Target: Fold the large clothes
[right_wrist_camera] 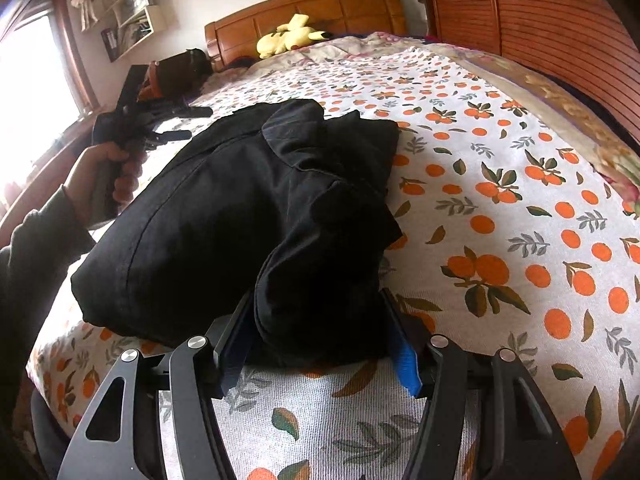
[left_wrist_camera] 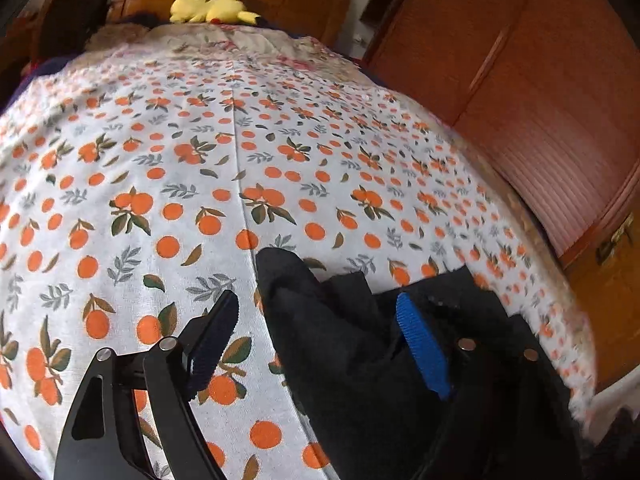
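I am working over a bed, and the black garment (right_wrist_camera: 256, 216) lies bunched on the orange-print bedspread (right_wrist_camera: 500, 208), already gathered into a thick, uneven bundle rather than spread flat. In the right wrist view it fills the middle of the frame from about nine o'clock to the centre. My right gripper (right_wrist_camera: 320, 336) sits at six o'clock with its fingers spread wide, and the near lump of cloth lies between them; the blue pads (right_wrist_camera: 406, 364) do not appear to press it, so I judge the gripper open around the fold rather than clamped, placed to take that thick end. In the left wrist view my left gripper (left_wrist_camera: 320, 344) is also spread: one finger (left_wrist_camera: 212, 340) lies over bare bedspread at seven o'clock, the blue-padded one (left_wrist_camera: 422, 344) is over the dark cloth at five o'clock, so it straddles the garment's edge without gripping it. From the right wrist view that same gripper is held at ten o'clock, just beside the bundle's far side. A yellow plush toy (right_wrist_camera: 290, 36) rests by the wooden headboard (right_wrist_camera: 320, 4) at twelve o'clock, well apart from the work. I judge the folding mid-way: the bundle still needs squaring.
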A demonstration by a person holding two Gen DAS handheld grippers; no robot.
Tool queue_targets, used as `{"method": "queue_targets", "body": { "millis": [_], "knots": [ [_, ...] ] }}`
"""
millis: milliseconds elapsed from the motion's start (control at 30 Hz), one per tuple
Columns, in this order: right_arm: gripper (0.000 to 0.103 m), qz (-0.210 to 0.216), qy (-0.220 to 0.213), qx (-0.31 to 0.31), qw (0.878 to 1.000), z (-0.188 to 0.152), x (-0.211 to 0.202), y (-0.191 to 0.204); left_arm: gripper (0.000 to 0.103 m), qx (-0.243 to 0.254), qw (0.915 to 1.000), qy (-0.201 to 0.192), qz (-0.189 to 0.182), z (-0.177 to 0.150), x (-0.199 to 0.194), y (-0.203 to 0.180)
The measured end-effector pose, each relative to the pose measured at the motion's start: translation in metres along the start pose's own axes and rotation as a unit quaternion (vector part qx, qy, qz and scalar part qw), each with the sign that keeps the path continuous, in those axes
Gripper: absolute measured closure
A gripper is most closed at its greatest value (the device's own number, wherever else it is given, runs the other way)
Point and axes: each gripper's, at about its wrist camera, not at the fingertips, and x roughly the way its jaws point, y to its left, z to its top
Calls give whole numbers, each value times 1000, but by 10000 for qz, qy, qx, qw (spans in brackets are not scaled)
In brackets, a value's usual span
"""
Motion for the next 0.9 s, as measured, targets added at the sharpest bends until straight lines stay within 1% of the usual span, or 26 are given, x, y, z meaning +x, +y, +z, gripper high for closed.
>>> {"method": "queue_targets", "body": {
  "millis": [67,100,133,267,300,333,367,400,433,467,500,533,633,733,900],
  "knots": [
    [46,3,4,4,10000,0,0,0,25,29,9997,73,210,2,6,2],
    [46,7,6,13,10000,-1,0,0,27,90,9992,167,360,2,13,3],
    [46,7,8,18,10000,-1,0,0,28,97,9987,250,434,2,19,5],
    [45,-2,45,38,10000,1,0,2,29,-45,9977,568,365,-3,39,15],
    [45,7,64,40,10000,1,0,2,34,-72,9973,647,344,-5,42,17],
    [47,18,81,46,10000,3,1,2,46,-96,9969,733,277,-6,46,17],
    [48,47,101,52,9999,4,2,1,55,-120,9965,809,165,-7,48,17],
    [56,96,126,56,9999,5,2,1,65,-137,9960,874,103,-9,50,14],
    [62,208,174,43,9996,6,3,1,73,-89,9960,878,166,-10,50,11],
    [65,251,193,20,9995,7,3,2,76,-4,9958,887,207,-9,49,6],
    [70,293,206,-10,9994,8,3,3,82,159,9955,873,337,-9,45,-1],
    [75,322,208,-21,9993,8,3,3,84,225,9954,836,402,-8,41,-5],
    [86,415,142,-33,9990,9,-1,0,87,318,9962,603,542,-4,20,-14],
    [91,450,-2,-118,9989,11,-9,1,89,407,9964,359,651,0,-4,-24],
    [93,464,-290,-201,9983,18,-28,3,91,555,9959,58,714,5,-42,-48]
  ]
}}
